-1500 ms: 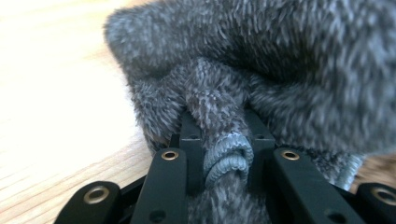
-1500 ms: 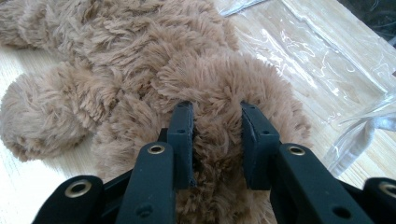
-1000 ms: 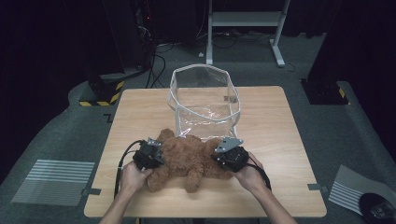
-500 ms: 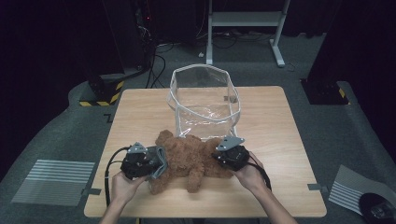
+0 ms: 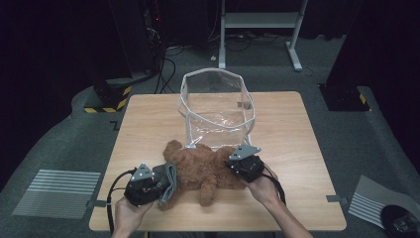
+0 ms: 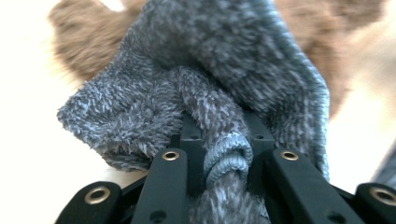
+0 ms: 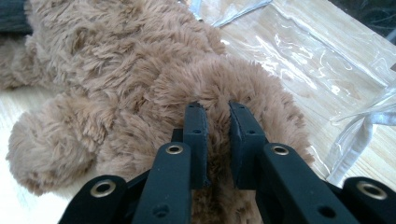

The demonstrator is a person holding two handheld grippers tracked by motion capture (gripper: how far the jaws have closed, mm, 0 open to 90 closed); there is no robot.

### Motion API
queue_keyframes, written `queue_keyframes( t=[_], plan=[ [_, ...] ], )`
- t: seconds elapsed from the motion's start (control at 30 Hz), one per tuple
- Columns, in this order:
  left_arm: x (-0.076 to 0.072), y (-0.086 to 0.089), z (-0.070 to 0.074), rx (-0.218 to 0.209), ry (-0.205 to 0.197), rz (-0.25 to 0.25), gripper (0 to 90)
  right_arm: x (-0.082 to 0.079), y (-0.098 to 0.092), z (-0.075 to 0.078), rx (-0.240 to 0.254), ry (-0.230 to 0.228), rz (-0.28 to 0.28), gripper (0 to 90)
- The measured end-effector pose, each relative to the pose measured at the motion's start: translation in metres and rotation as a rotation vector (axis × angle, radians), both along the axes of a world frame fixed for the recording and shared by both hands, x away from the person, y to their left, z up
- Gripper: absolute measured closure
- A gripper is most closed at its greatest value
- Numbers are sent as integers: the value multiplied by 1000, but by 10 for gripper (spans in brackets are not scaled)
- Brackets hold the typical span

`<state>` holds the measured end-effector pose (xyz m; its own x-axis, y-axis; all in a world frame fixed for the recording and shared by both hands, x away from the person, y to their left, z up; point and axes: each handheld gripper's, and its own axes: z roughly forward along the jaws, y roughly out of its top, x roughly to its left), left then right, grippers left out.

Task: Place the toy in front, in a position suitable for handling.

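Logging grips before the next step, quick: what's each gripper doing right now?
Left gripper: shut on the grey sock.
Right gripper: just been closing, shut on the teddy bear.

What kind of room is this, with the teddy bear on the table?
Probably a recording studio or lab, not a home: black curtains, a lone wooden table, grey carpet with hazard-striped tape, and loose cables behind.

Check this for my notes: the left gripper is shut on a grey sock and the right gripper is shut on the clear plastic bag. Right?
Not quite. The right gripper pinches the brown teddy bear, as the right gripper view shows; the clear plastic bag stands untouched behind. The left gripper is indeed shut on the grey sock.
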<state>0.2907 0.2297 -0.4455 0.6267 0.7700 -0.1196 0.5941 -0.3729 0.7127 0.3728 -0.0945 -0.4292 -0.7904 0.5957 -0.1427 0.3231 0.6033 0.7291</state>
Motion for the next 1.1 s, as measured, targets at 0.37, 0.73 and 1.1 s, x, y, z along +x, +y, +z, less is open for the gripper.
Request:
queue_keyframes(
  t=[0.37, 0.73, 1.1],
  plan=[
    [22, -24, -19, 81, 4, 16, 752, -6, -8, 9, 41, -41, -2, 578],
    [19, -18, -14, 13, 23, 21, 749, -47, 2, 14, 15, -144, 188, 523],
    [19, -24, -7, -67, 30, -11, 747, -54, 32, -34, -110, 37, 347, 509]
  ],
)
